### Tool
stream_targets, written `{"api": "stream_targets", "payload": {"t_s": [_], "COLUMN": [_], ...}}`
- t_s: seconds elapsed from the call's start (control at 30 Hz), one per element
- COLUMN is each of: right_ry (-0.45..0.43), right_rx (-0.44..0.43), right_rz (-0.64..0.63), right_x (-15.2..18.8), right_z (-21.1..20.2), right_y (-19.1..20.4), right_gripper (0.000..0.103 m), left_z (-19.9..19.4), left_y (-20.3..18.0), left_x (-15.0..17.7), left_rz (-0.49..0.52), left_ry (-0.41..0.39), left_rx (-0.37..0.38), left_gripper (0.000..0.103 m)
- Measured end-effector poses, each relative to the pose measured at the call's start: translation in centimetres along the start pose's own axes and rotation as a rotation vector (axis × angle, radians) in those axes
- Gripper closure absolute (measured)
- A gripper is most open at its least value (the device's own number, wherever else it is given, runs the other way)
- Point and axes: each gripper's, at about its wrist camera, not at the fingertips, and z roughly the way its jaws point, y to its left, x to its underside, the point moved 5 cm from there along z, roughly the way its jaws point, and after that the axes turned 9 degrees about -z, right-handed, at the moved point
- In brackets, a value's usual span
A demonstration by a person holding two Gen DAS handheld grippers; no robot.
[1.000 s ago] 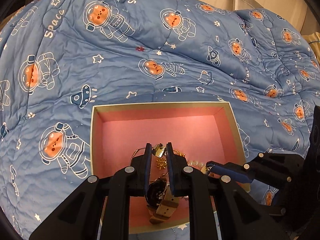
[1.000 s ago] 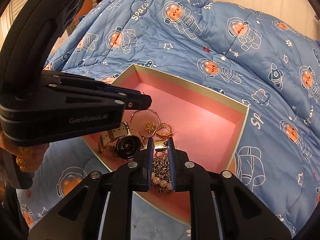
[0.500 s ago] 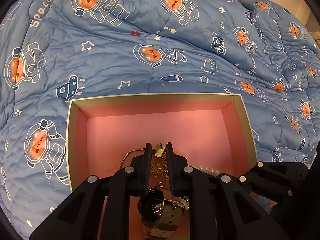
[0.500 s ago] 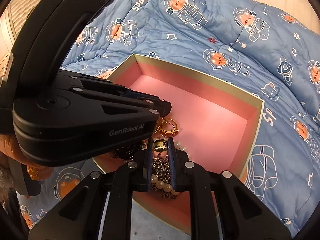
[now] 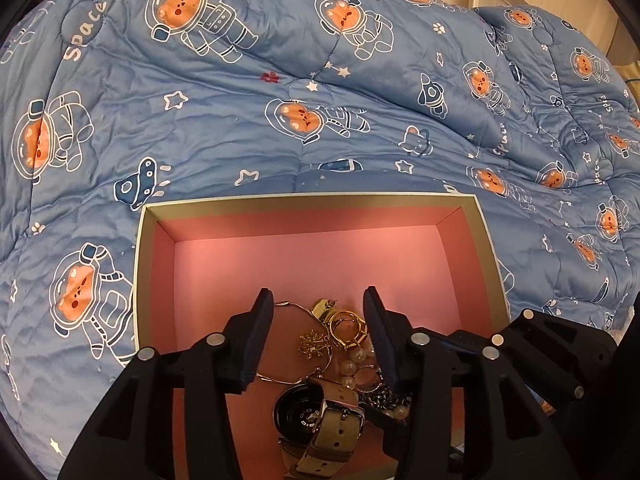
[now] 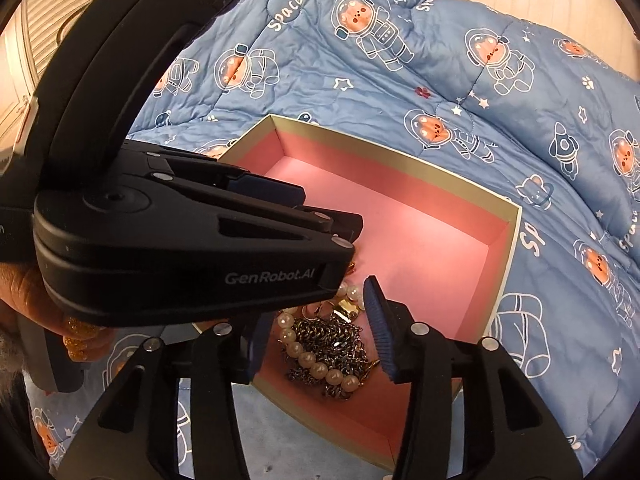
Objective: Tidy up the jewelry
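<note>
Quilt (image 5: 320,92): soft stitched cloth, matt, wrinkled. Box (image 5: 312,204): smooth card, matt pink lining, pale rim. Grippers (image 5: 318,336) (image 6: 316,344): matt black plastic, shiny metal rivets, ribbed blue pads. Watch (image 5: 304,416), at 6 o'clock: glossy dark face, woven tan strap. Rings (image 5: 346,326): polished gold metal. Pearls (image 6: 316,366): glossy beads. Chain (image 6: 336,340): glinting metal links.

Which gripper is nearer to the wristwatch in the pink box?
Left. The left gripper hangs right above the wristwatch, jaws opening. The right gripper is beside it, over the pearl bracelet, jaws opening.
</note>
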Motion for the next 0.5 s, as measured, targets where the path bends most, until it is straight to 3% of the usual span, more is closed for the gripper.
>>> {"api": "stream_targets", "payload": {"t_s": [0.13,0.27,0.3,0.33,0.5], "right_ry": [-0.027,-0.052,-0.062,-0.079,-0.097], "right_rx": [0.021,0.059,0.078,0.099,0.131], "right_rz": [0.001,-0.017,-0.021,-0.023,-0.001], "right_x": [0.1,0.3,0.4,0.5,1.6], "right_z": [-1.0,-2.3,-2.7,-3.2,-5.0], "right_y": [0.0,0.2,0.3,0.3,0.6], "right_gripper": [0.041,0.035,0.022,0.017,0.016], "left_z": [-0.9,-2.4,-2.8,-3.1,-4.7], "left_y": [0.1,-0.1,-0.2,-0.3,-0.3], "left_x": [-0.3,-0.5,-0.5,-0.4,0.1], "left_rz": [-0.011,-0.033,-0.033,-0.029,0.001], "left_ry": [-0.034,-0.077,-0.088,-0.105,-0.167], "left_rx": [0.005,0.039,0.04,0.033,-0.011], "left_gripper": [0.035,0.027,0.021,0.016,0.009]}}
